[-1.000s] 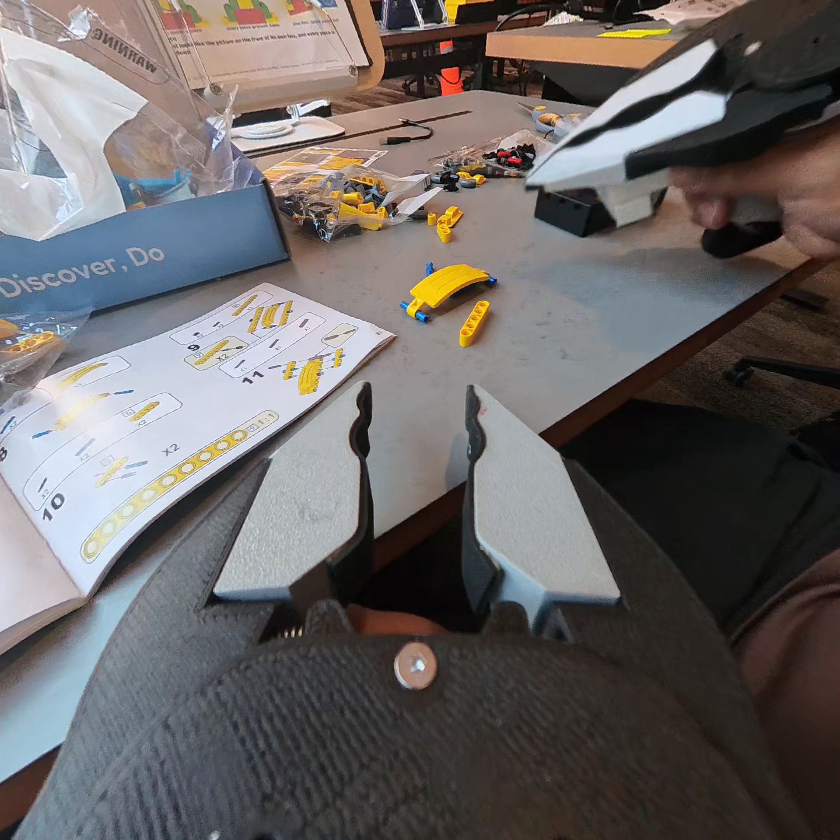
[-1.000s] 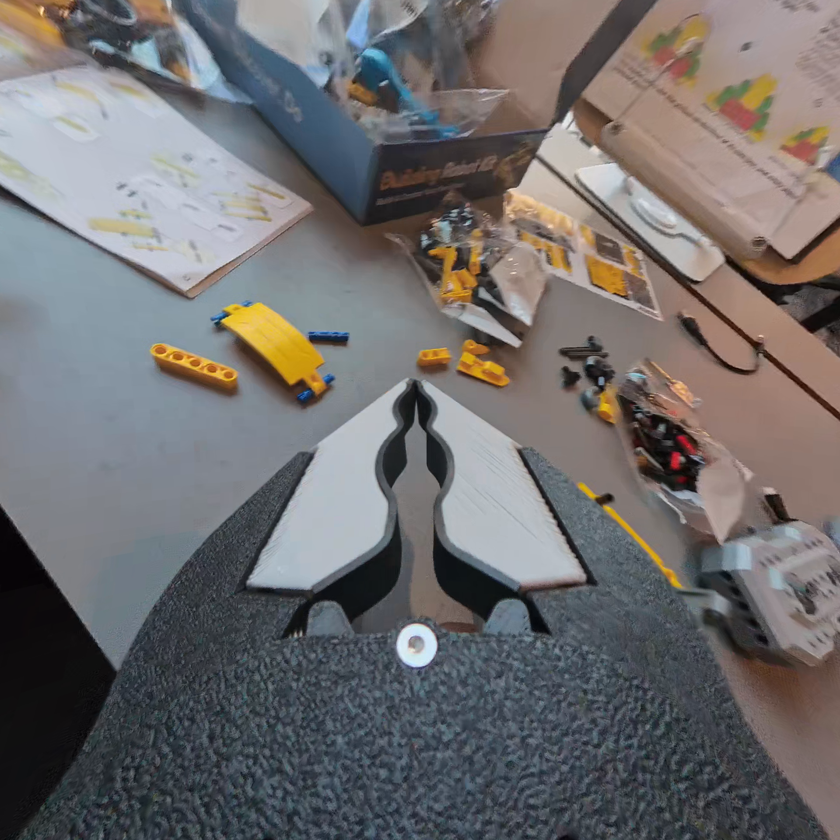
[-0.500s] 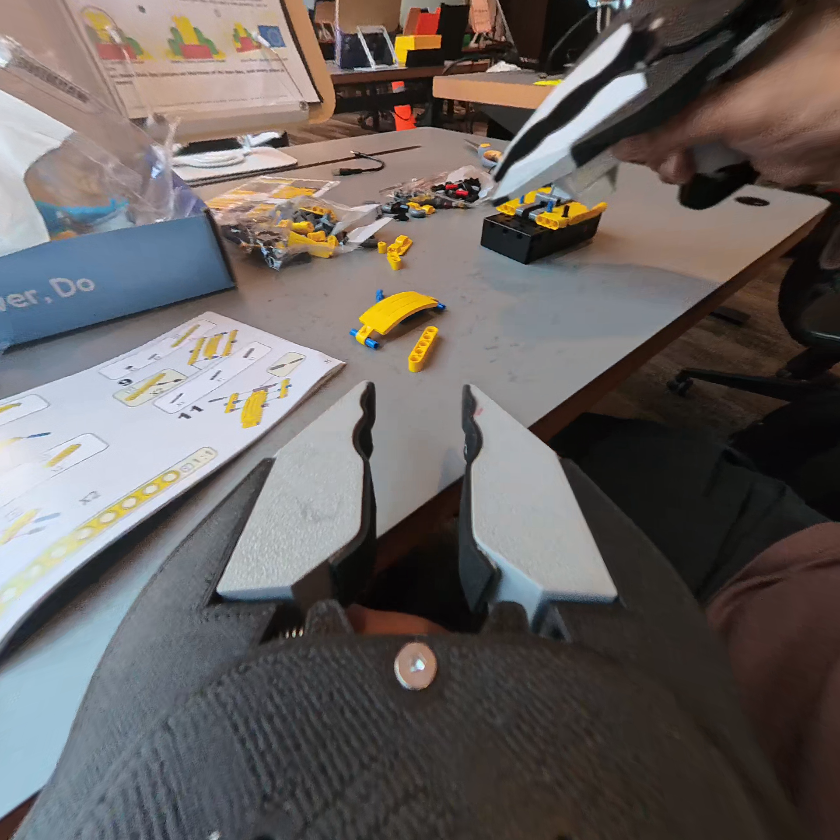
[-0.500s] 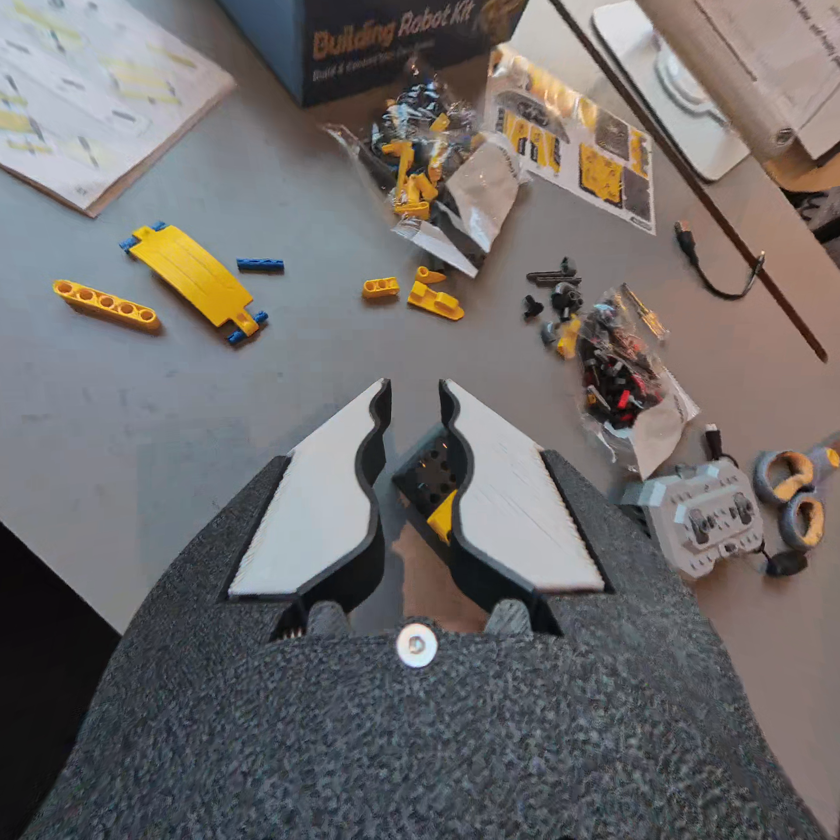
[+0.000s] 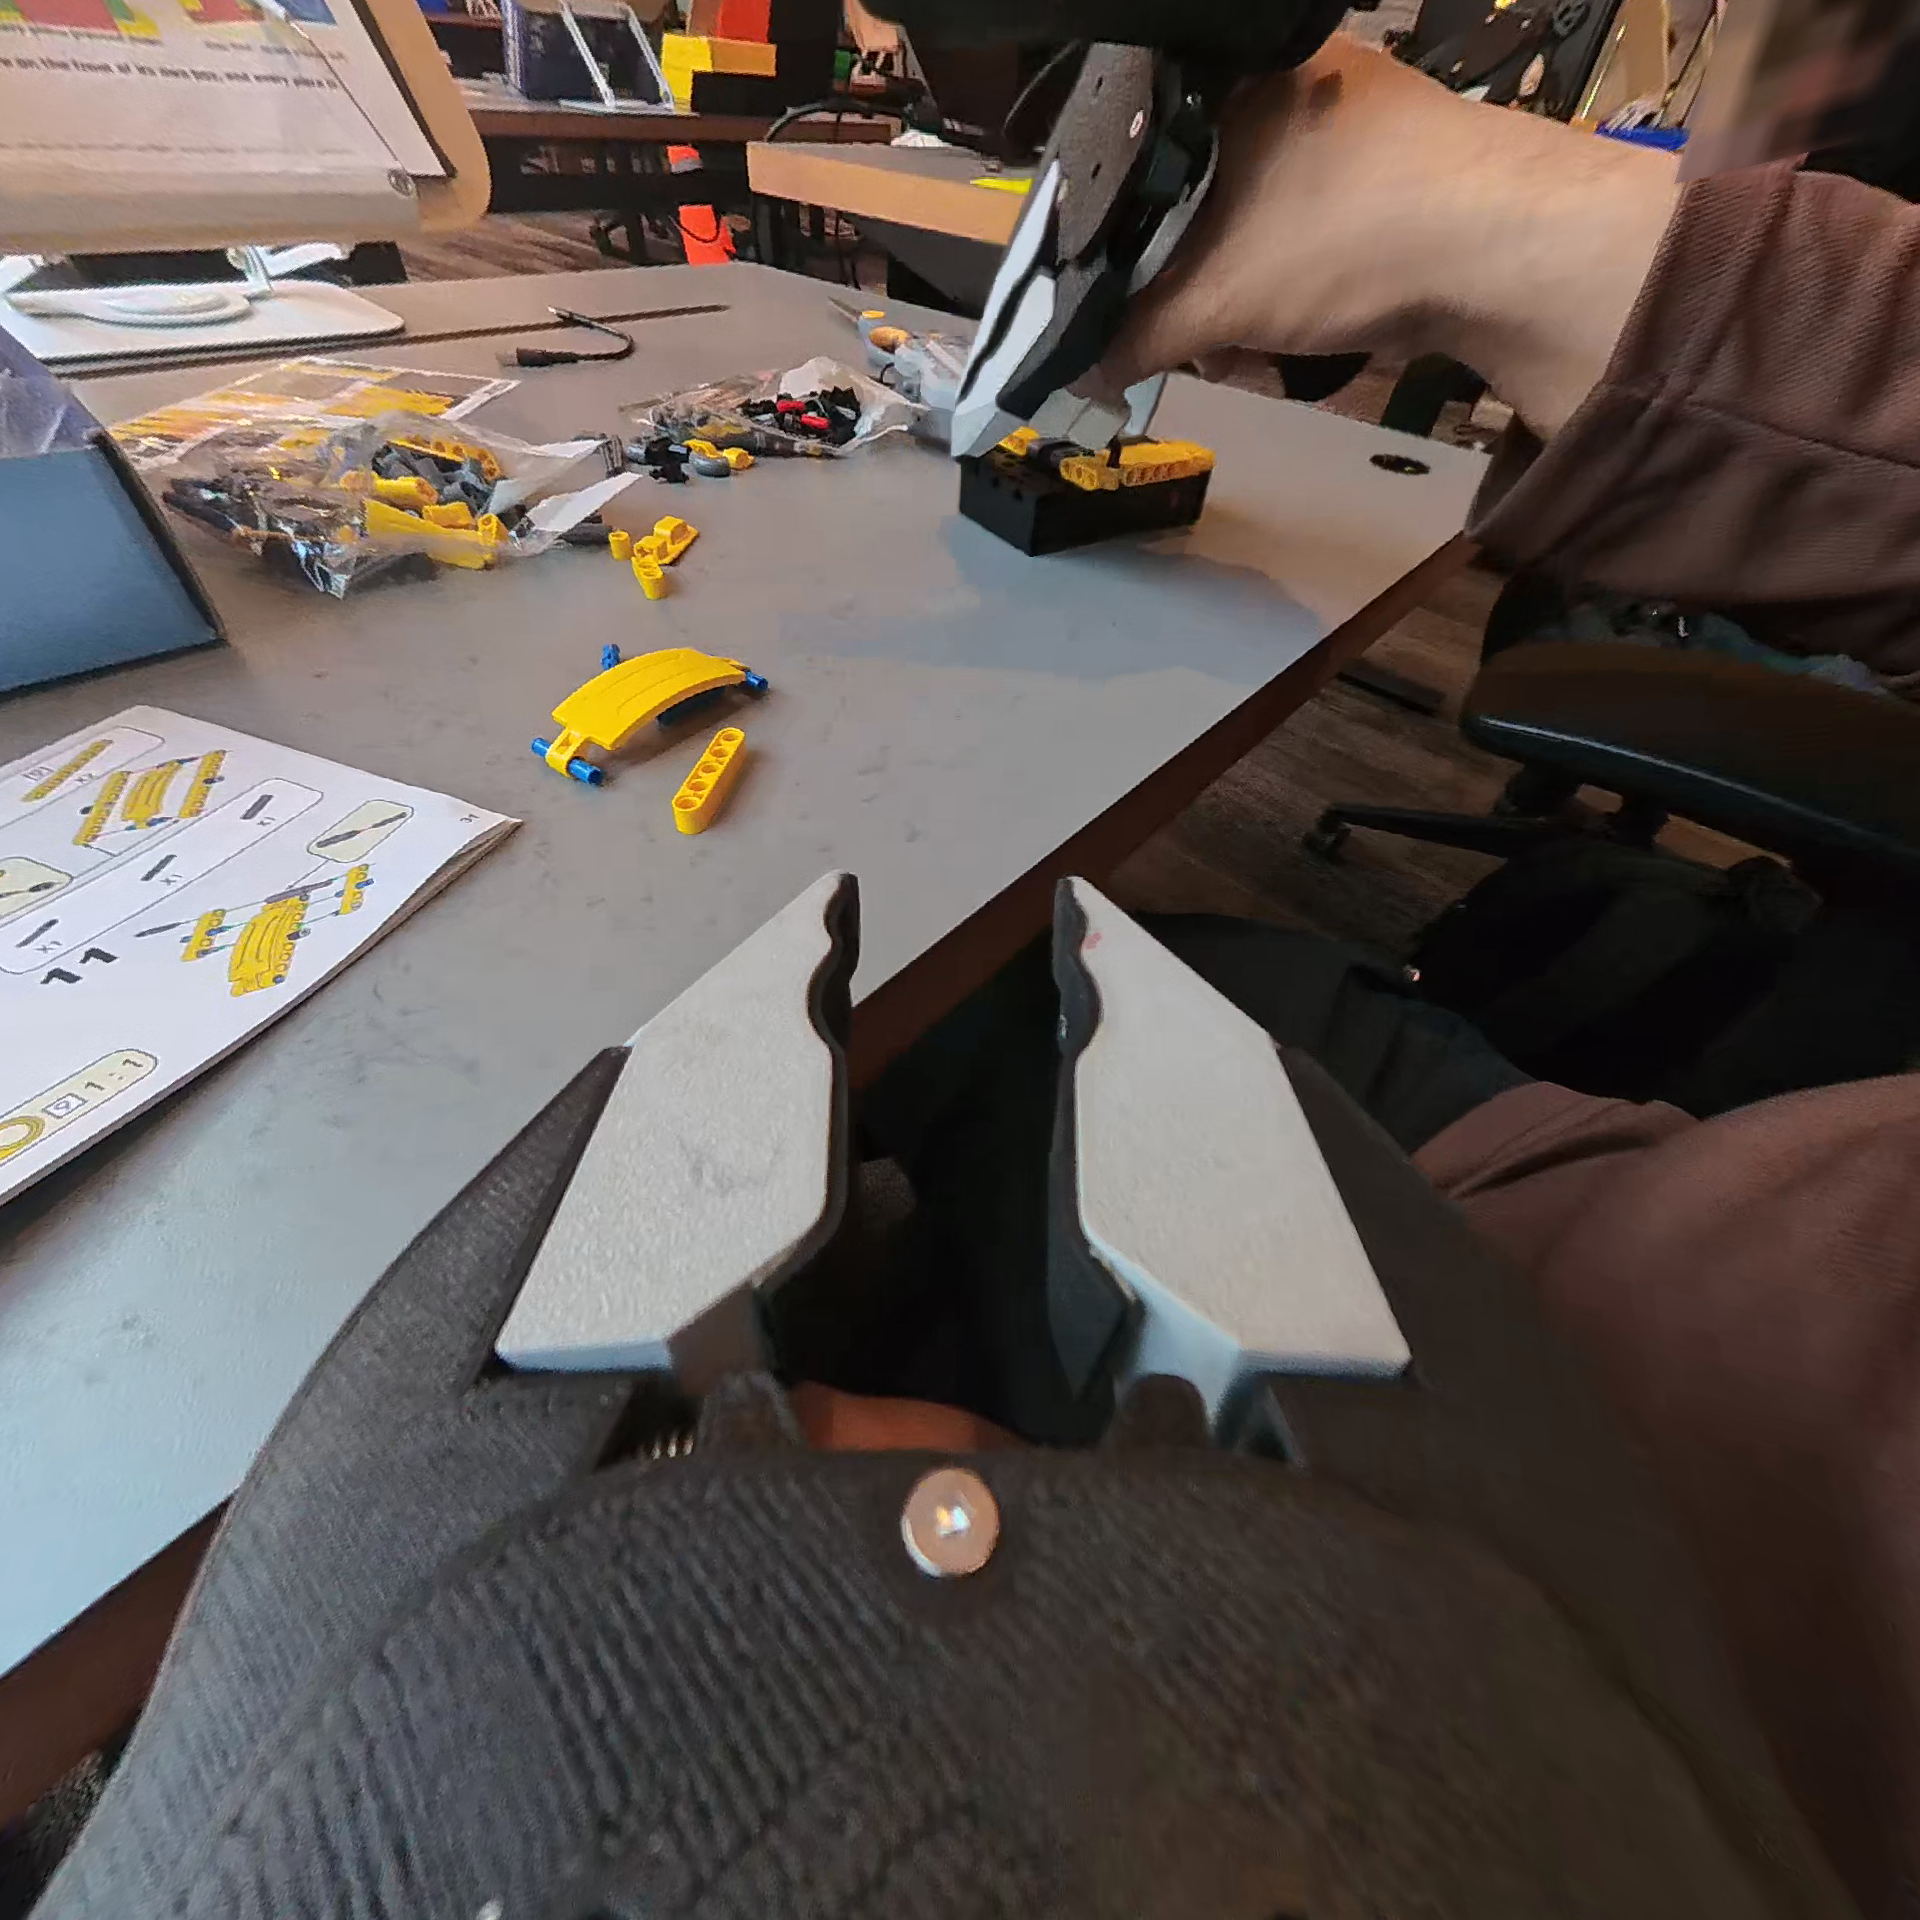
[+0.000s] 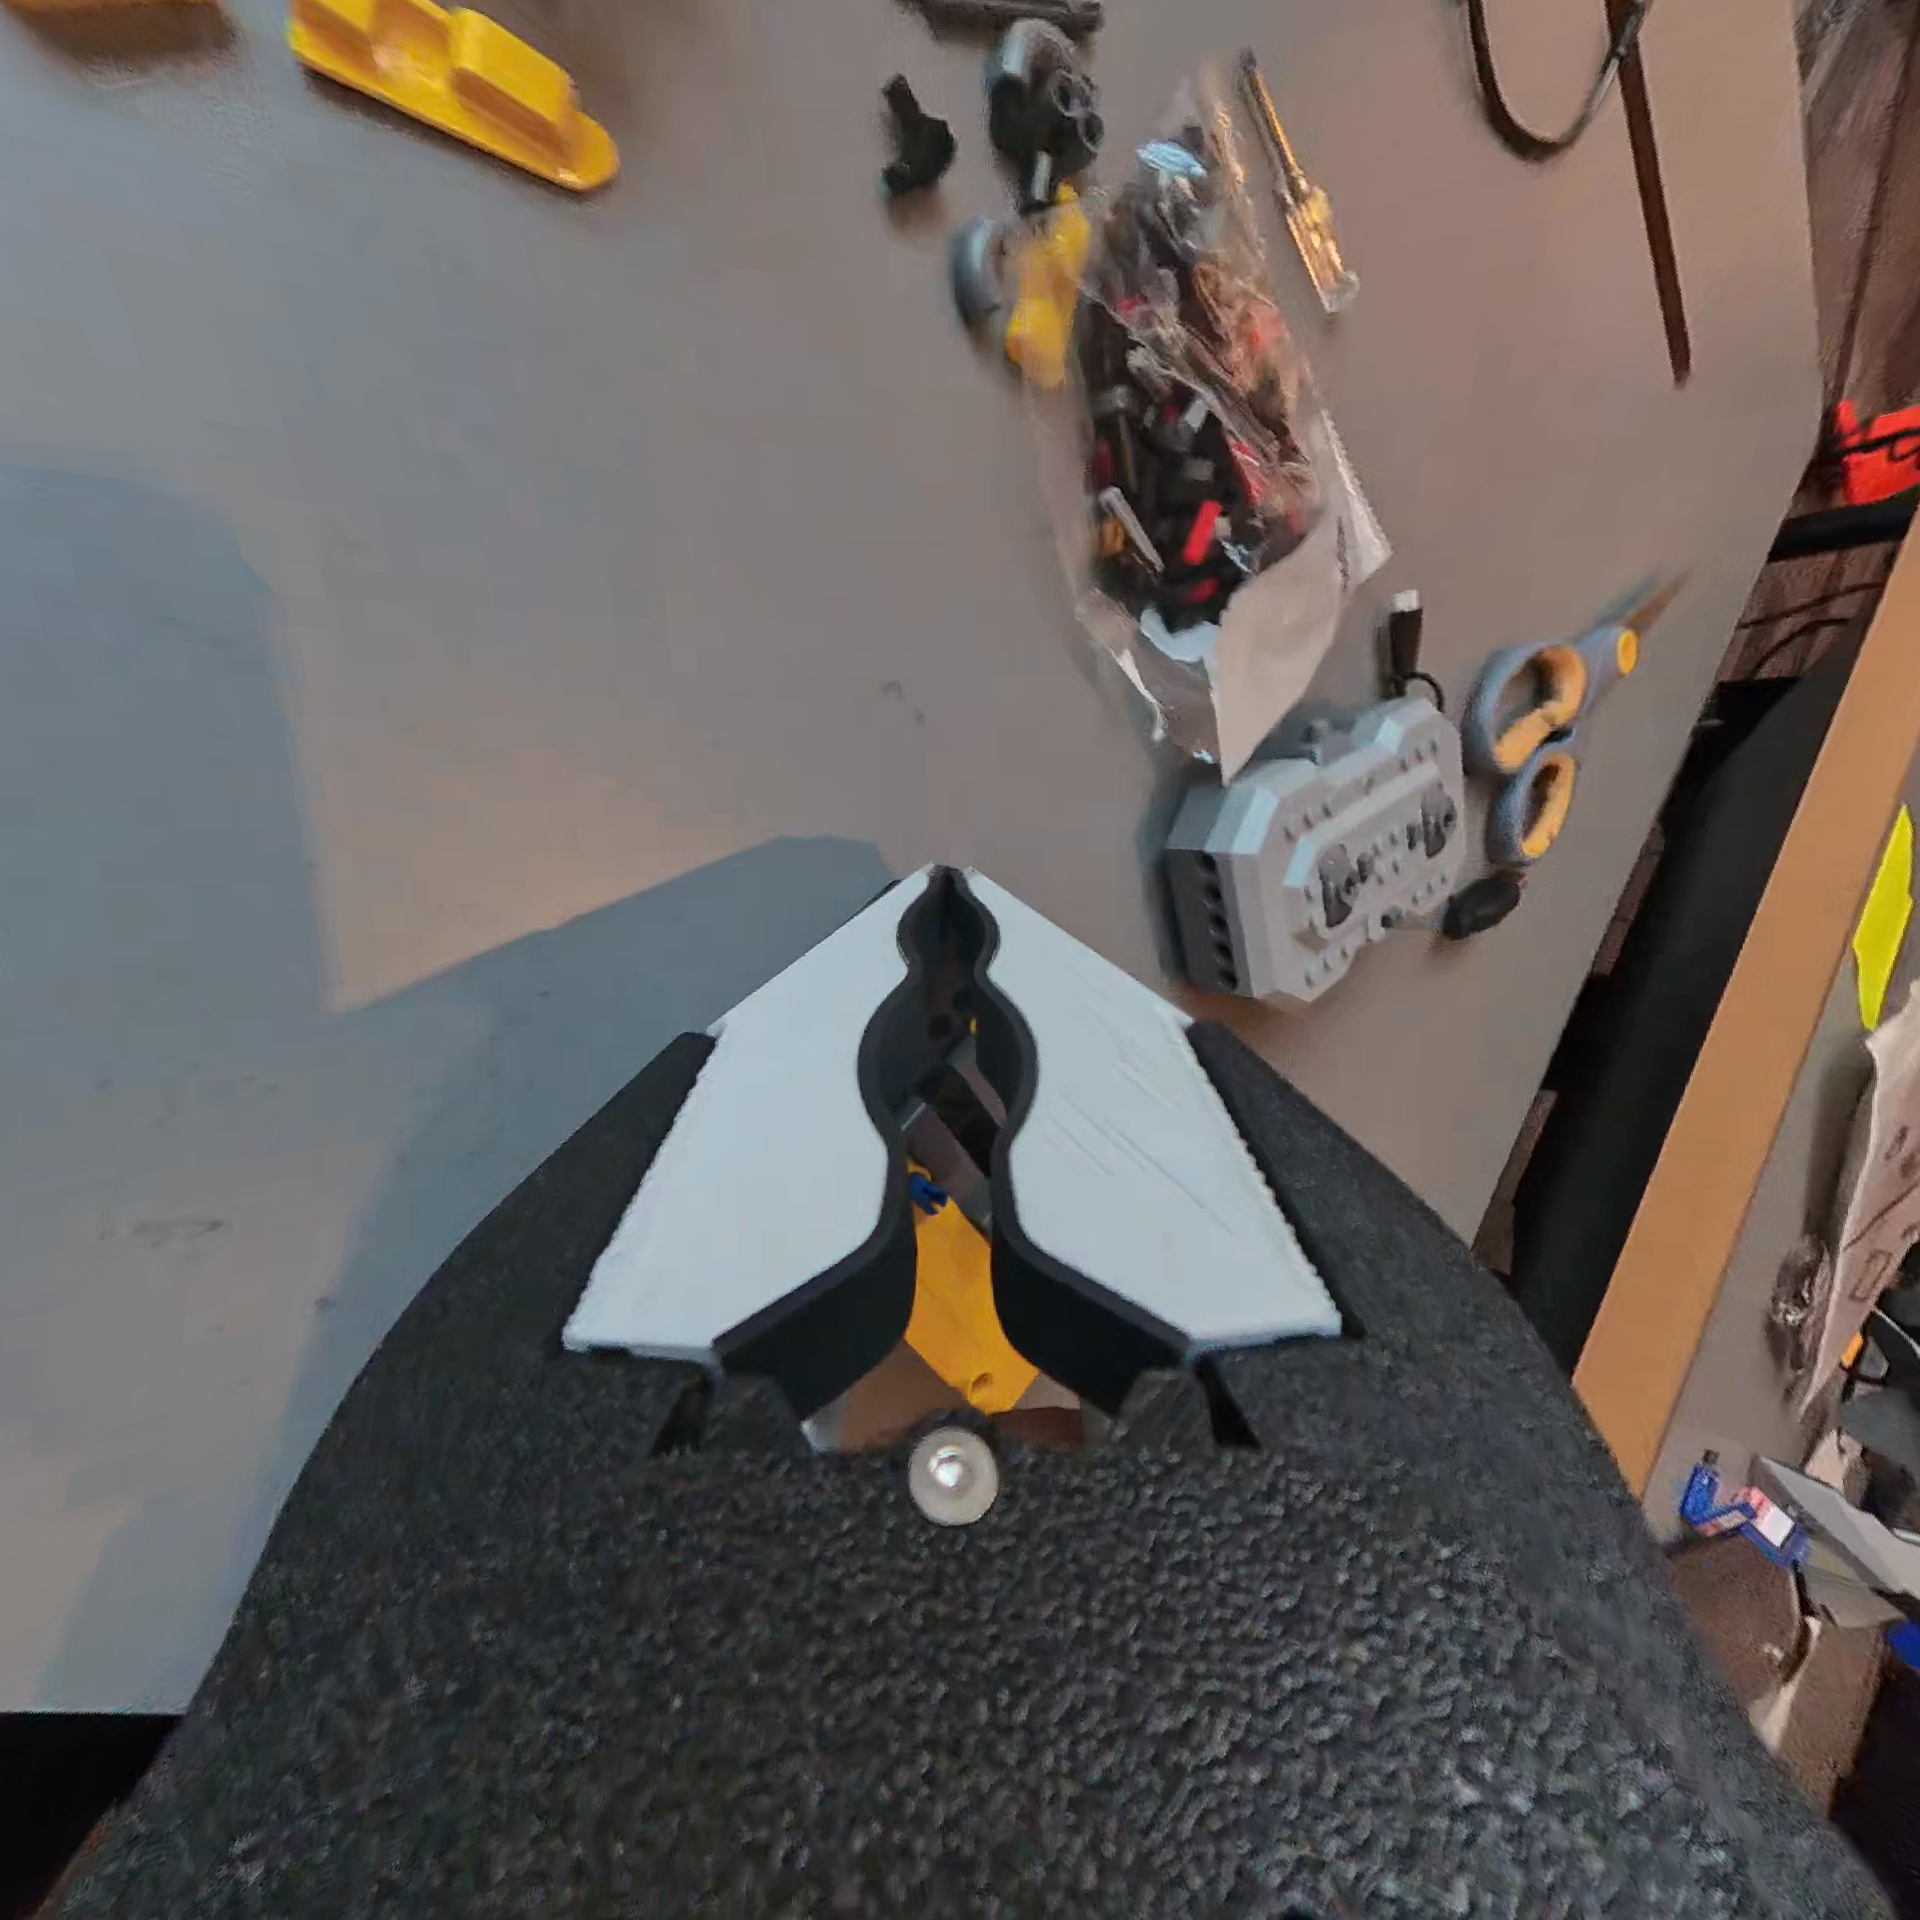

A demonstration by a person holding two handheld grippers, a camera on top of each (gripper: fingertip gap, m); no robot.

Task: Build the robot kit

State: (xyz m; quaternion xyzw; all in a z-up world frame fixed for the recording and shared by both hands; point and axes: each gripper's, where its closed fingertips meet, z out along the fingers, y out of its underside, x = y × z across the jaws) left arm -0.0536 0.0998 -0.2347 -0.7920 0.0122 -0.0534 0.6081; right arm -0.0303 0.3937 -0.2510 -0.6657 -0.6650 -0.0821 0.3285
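Right gripper (image 6: 943, 875) pinched shut, tips down on black block (image 5: 1081, 511) with yellow bits. Left gripper (image 5: 956, 920) wide, empty, by table (image 5: 935, 644) edge. Yellow curved piece (image 5: 649, 694) loose.

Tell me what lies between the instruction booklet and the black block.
Left wrist view: a yellow curved panel and a short yellow beam lie between the instruction booklet and the black block.

Black block topped with yellow beams (image 5: 1086, 499) on grey table near its edge, right tongs (image 5: 982, 442) closed at its top
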